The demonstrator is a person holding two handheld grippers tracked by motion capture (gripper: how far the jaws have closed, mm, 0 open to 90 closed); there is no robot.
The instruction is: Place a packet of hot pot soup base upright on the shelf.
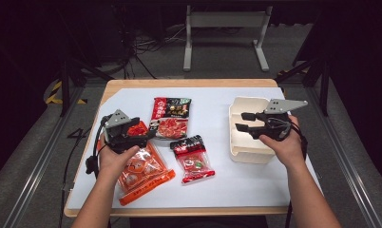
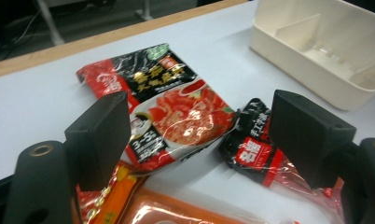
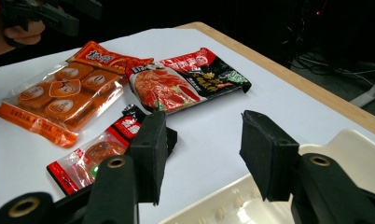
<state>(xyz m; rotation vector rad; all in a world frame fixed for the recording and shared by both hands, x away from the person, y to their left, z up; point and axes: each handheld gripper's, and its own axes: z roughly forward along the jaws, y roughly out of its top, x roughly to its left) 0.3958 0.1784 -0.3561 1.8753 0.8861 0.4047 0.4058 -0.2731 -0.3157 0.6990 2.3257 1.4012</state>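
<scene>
On red-black packet (image 2: 169, 105) – Chinese characters, "3-5" legible

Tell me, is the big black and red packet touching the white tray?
Apart. The high view shows bare white mat between the black and red packet and the white tray.

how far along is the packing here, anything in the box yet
Nothing looks packed: the white box shows bare compartments. The left gripper, open, hovers by the black-and-red packet; the right gripper, open and empty, hangs over the box. The orange packet and small red packet lie on the table.
</scene>
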